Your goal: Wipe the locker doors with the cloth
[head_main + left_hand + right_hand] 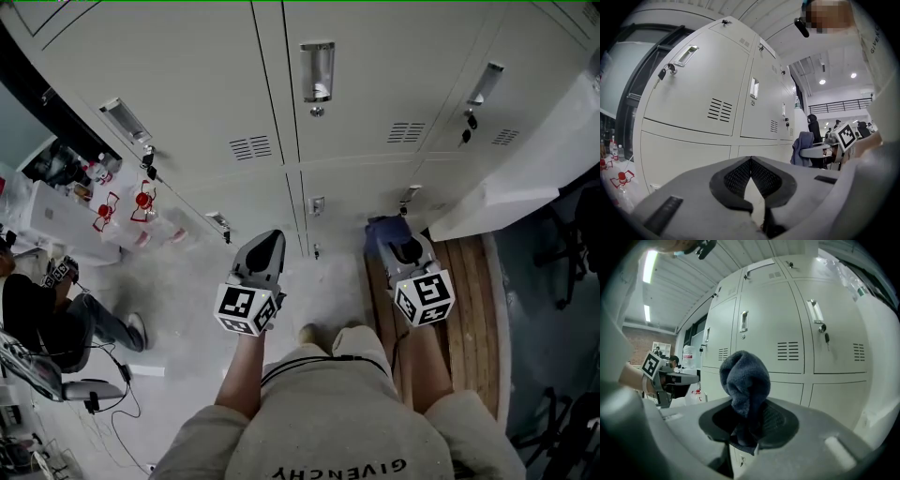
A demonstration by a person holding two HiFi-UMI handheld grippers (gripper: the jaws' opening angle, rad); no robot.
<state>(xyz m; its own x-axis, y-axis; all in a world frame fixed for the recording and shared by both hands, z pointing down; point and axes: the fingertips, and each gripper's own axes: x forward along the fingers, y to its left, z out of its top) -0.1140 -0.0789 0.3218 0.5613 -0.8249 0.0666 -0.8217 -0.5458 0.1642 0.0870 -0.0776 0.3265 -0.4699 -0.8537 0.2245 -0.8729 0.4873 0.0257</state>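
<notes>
Pale grey locker doors (375,94) fill the wall ahead, with handles and vent slots; they also show as locker doors (698,98) and locker doors (787,338) in the two gripper views. My right gripper (747,427) is shut on a dark blue-grey cloth (744,380) bunched between its jaws; the cloth (386,230) sits short of the doors, not touching them. My left gripper (751,176) is shut and holds nothing. In the head view the left gripper (265,251) and right gripper (401,248) hang side by side at waist height.
A wooden bench (469,309) runs along the right, under a white sheet-covered shape (525,178). At the left, red-capped bottles (141,202) stand on the floor and a seated person (47,309) is beside cables.
</notes>
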